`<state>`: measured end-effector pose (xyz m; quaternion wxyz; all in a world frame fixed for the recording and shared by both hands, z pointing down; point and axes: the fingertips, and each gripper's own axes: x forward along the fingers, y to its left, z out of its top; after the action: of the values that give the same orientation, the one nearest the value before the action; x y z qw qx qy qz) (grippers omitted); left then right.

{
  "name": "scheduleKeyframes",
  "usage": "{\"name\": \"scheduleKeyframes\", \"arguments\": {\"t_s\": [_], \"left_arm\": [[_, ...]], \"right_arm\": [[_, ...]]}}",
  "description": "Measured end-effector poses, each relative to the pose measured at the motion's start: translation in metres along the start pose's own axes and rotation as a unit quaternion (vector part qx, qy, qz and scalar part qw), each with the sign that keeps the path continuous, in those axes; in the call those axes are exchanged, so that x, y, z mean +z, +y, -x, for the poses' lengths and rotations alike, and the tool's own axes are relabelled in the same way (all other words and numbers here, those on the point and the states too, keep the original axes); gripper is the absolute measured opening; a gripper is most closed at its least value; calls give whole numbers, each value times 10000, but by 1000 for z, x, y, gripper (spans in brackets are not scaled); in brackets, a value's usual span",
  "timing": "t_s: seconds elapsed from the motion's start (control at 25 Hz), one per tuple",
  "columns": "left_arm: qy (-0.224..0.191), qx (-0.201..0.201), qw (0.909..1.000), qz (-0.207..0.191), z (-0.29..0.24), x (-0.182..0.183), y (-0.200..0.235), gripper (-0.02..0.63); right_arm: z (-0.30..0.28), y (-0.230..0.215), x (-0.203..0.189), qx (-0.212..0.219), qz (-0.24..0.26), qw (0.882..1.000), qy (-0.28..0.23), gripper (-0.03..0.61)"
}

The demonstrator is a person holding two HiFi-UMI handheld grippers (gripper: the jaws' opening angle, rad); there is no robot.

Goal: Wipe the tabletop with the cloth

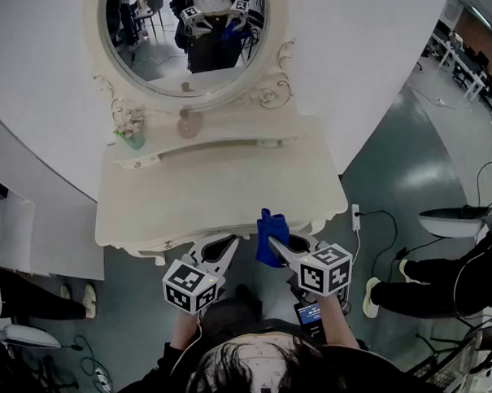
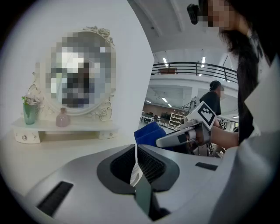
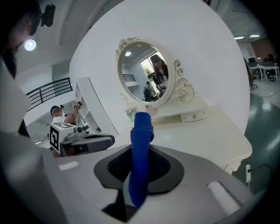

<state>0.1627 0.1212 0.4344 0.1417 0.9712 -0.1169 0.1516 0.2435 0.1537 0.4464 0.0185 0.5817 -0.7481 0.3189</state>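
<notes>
Head view first: you're standing at the front edge of the tabletop (image 1: 221, 193), both tools held low just off that edge. Your right gripper (image 1: 277, 247) has the blue cloth (image 1: 272, 229) standing up out of its tips, right at the front edge and a little right of its middle; whether the cloth touches the surface can't be read from up here. Your left gripper (image 1: 224, 248) hangs just beside it to the left, also at the front edge. Along the back edge a raised shelf carries a green vase (image 1: 133, 136) near the left end and a pink bottle (image 1: 189, 122) beside it, under the oval mirror (image 1: 186, 39)

Left gripper view now: your jaws are pressed together with only a thin seam between them and nothing caught in it. The cloth (image 2: 148, 133) and the right tool sit just beyond, to the right

Right gripper view: jaws clamped tight on the cloth (image 3: 141, 148), a folded blue strip rising upright between them, with the pale tabletop (image 3: 210, 131) spreading ahead to the mirror
</notes>
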Motion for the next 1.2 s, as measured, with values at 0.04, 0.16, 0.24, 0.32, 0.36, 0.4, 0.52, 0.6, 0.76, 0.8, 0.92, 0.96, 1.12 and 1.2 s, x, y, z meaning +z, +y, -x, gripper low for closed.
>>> {"name": "scheduleKeyframes", "arguments": {"t_s": [0.04, 0.16, 0.24, 0.32, 0.36, 0.4, 0.52, 0.6, 0.76, 0.8, 0.92, 0.96, 1.12, 1.2], "left_arm": [[-1, 11, 10000, 0, -1, 1, 1, -6], [-2, 46, 10000, 13, -3, 4, 4, -6], [2, 78, 10000, 34, -2, 4, 6, -6], [17, 135, 9999, 59, 0, 3, 9, -6], [25, 173, 9998, 72, 1, 3, 10, -6], [26, 219, 9997, 90, 3, 3, 12, -6], [13, 392, 9991, 181, 7, 0, 22, -6], [5, 535, 9982, 256, 10, -2, 34, -6], [-113, 935, 9946, 432, 9, 3, 59, -6], [-151, 1047, 9933, 461, 7, 7, 66, -6], [-245, 1312, 9896, 539, 1, 16, 85, -6], [-280, 1383, 9884, 568, -4, 18, 91, -6], [-362, 1708, 9821, 713, -16, 28, 116, -6], [-351, 1861, 9785, 818, -16, 28, 125, -6]], "right_arm": [[-1, -2, 2, 0, 13, 10000, 5, 80], [-5, -6, 9, 11, 34, 10000, -1, 80], [-8, -8, 15, 24, 36, 10000, -32, 80], [-13, -12, 22, 42, 71, 9999, -59, 80], [-17, -13, 27, 52, 117, 9999, -61, 80], [-21, -16, 32, 64, 178, 9998, -56, 80], [-42, -26, 52, 106, 378, 9992, -37, 80], [-62, -34, 69, 161, 480, 9987, -46, 80], [-101, -48, 109, 428, 546, 9976, -87, 80], [-112, -51, 118, 492, 553, 9972, -81, 80], [-148, -65, 135, 611, 601, 9963, 43, 80], [-160, -71, 140, 627, 620, 9961, 98, 80], [-216, -94, 159, 718, 618, 9950, 312, 80], [-243, -101, 165, 756, 583, 9945, 425, 80]]}}
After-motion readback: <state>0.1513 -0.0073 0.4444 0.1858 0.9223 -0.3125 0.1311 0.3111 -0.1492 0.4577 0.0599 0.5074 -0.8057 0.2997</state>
